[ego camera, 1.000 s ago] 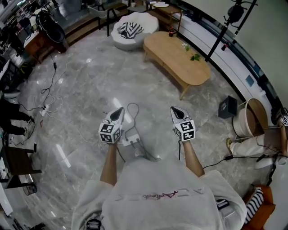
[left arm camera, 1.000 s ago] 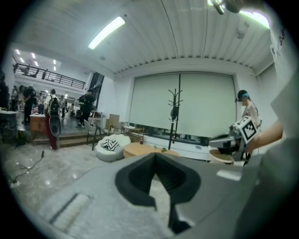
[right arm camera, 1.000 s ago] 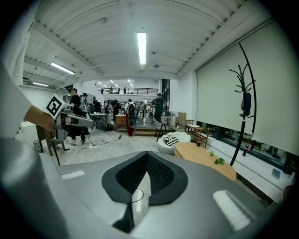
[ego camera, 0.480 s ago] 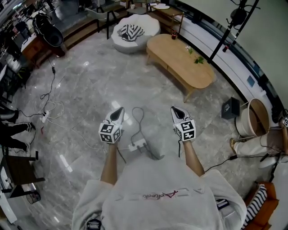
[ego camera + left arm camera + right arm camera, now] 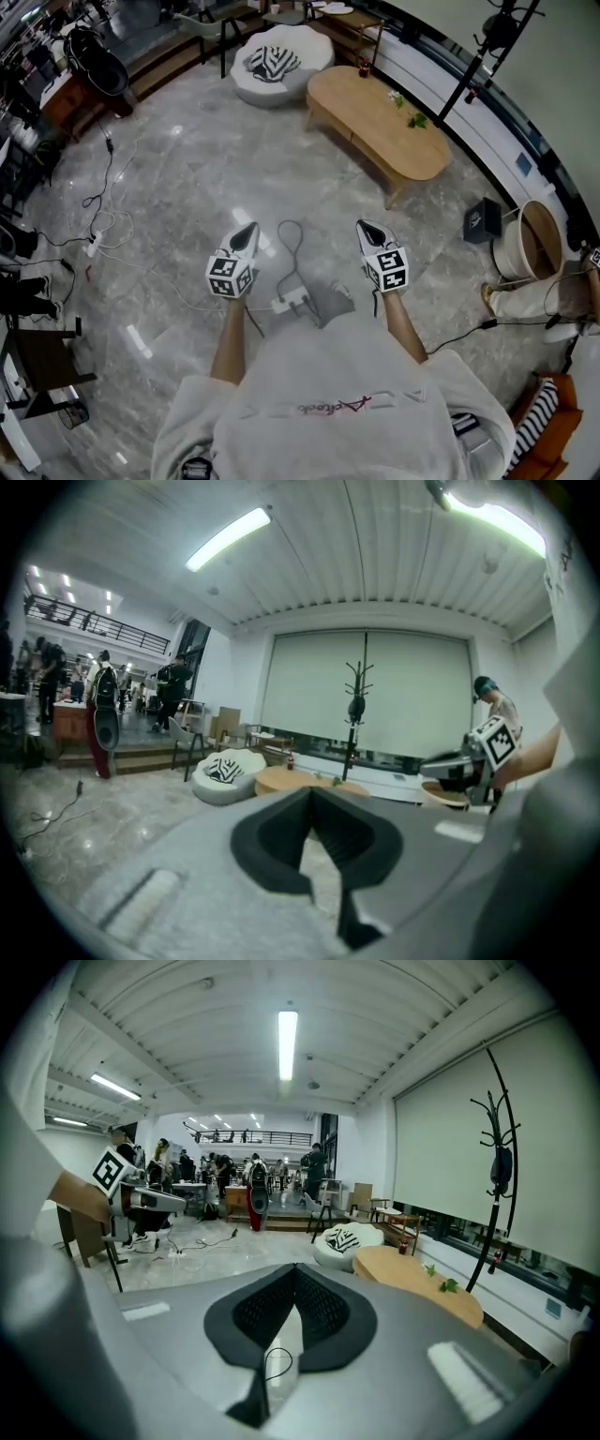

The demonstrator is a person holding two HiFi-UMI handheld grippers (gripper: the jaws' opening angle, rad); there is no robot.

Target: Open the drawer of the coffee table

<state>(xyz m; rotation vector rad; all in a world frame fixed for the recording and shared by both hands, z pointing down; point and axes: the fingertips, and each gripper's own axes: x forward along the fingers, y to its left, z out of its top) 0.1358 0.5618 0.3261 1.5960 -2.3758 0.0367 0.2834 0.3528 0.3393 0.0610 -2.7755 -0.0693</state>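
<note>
1. Left tongs (image 5: pixel 248 230) closed, nothing between them.
2. Right tongs (image 5: pixel 365 227) closed, also empty.
3. Both held over marble floor (image 5: pixel 187 169), power strip (image 5: pixel 289 302) lying between them.
4. Low wooden desk (image 5: pixel 375 117) well ahead, upper right, untouched.

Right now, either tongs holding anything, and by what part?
Nothing: left tongs and right tongs are both shut and empty, away from the coffee table.
</note>
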